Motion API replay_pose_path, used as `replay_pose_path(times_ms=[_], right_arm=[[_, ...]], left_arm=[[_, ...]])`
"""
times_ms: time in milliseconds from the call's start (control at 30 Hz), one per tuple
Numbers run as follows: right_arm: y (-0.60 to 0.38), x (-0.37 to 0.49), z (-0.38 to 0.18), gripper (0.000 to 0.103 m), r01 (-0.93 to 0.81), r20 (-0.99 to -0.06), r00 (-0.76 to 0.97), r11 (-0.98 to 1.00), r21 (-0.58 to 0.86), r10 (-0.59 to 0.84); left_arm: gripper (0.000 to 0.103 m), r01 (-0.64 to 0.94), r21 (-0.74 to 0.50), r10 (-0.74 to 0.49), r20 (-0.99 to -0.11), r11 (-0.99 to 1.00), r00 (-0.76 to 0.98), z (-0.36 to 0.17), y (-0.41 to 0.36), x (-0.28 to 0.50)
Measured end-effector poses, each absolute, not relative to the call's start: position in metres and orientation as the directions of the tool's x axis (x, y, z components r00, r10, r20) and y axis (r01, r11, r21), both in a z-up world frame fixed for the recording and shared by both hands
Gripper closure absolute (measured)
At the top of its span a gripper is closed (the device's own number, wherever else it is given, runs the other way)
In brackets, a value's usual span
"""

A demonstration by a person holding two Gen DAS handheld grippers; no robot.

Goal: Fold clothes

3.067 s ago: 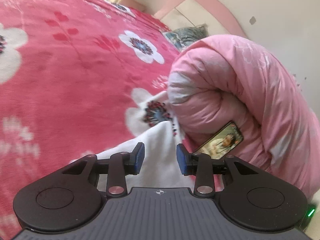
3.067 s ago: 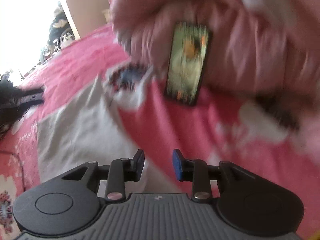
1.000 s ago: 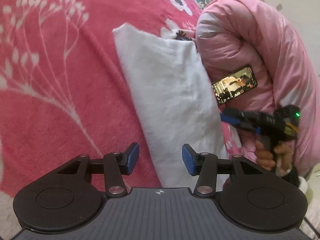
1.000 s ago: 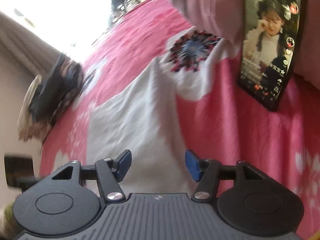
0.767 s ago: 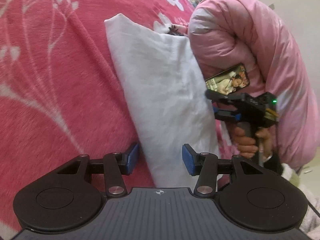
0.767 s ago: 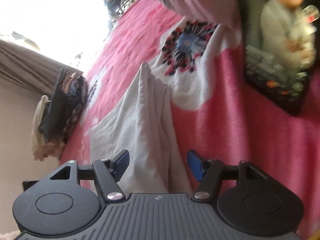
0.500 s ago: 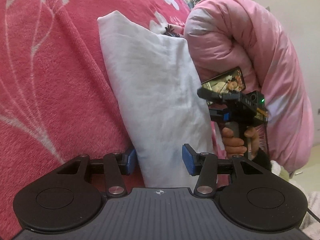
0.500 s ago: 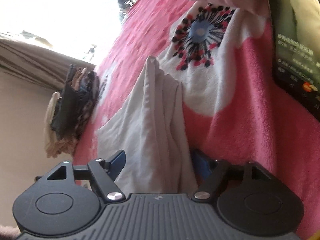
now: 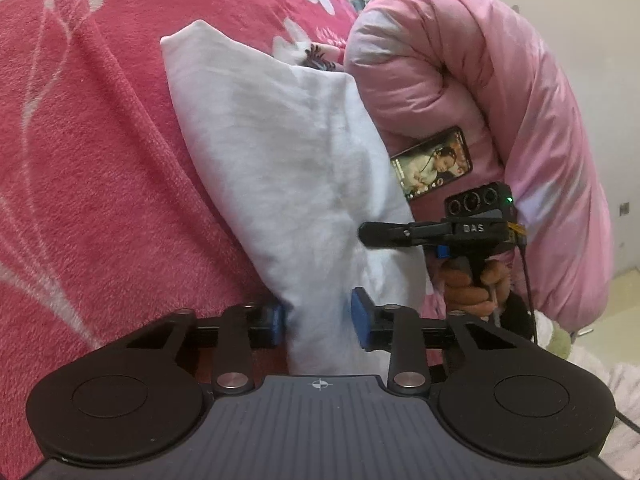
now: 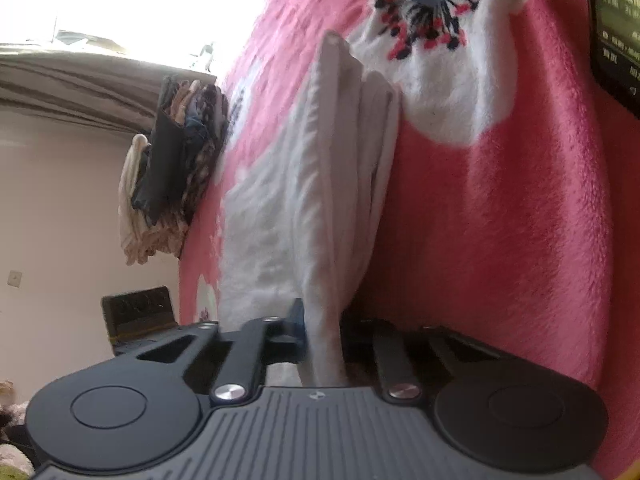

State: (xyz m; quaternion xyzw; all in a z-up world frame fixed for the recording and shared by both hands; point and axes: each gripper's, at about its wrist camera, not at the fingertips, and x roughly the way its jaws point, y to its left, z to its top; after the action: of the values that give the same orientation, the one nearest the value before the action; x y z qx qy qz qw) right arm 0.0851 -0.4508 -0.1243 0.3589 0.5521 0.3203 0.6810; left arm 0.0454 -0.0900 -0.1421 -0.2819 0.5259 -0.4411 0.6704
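Observation:
A folded white garment [image 9: 288, 152] lies on the red flowered bedspread [image 9: 88, 140]. My left gripper [image 9: 318, 318] is open, its blue pads straddling the garment's near corner. My right gripper [image 9: 366, 234] shows side-on in the left wrist view, at the garment's right edge. In the right wrist view the right gripper [image 10: 322, 326] is shut on a bunched edge of the white garment [image 10: 304, 200], which rises between its fingers.
A rolled pink quilt [image 9: 480, 100] lies right of the garment, with a lit phone [image 9: 432, 168] leaning on it. A stack of folded clothes [image 10: 172, 168] sits on the bed's far side. The bedspread [image 10: 500, 220] stretches beyond.
Both grippers have moved in onto the garment's near edge. The right gripper has closed from open onto the cloth. The left jaws have narrowed around the corner.

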Motion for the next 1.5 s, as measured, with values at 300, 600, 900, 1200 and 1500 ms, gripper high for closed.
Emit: replay_pose_path(times_ms=[300, 600, 900, 1200, 1500], right_arm=[[-0.433, 0.084, -0.053, 0.097, -0.173, -0.471, 0.281, 0.527, 0.832, 0.836], [-0.361, 0.173, 0.037, 0.097, -0.399, -0.400, 0.362, 0.528, 0.750, 0.842], [-0.334, 0.193, 0.063, 0.097, -0.536, -0.287, 0.422, 0.492, 0.686, 0.860], [-0.331, 0.062, -0.024, 0.096, -0.482, -0.473, 0.261, 0.538, 0.692, 0.842], [-0.329, -0.027, -0.043, 0.072, -0.428, -0.552, 0.240, 0.598, 0.678, 0.798]], left_arm=[[0.097, 0.315, -0.854, -0.909, -0.371, 0.414, 0.188, -0.101, -0.055, 0.051], [0.097, 0.506, -0.628, -0.798, -0.361, 0.591, 0.483, 0.000, -0.016, 0.121], [0.097, 0.580, -0.459, -0.731, -0.295, 0.673, 0.615, 0.019, -0.005, 0.116], [0.097, 0.657, -0.381, -0.745, -0.488, 0.650, 0.454, -0.041, -0.008, -0.008], [0.080, 0.609, -0.470, -0.745, -0.575, 0.639, 0.338, -0.070, 0.003, -0.045]])
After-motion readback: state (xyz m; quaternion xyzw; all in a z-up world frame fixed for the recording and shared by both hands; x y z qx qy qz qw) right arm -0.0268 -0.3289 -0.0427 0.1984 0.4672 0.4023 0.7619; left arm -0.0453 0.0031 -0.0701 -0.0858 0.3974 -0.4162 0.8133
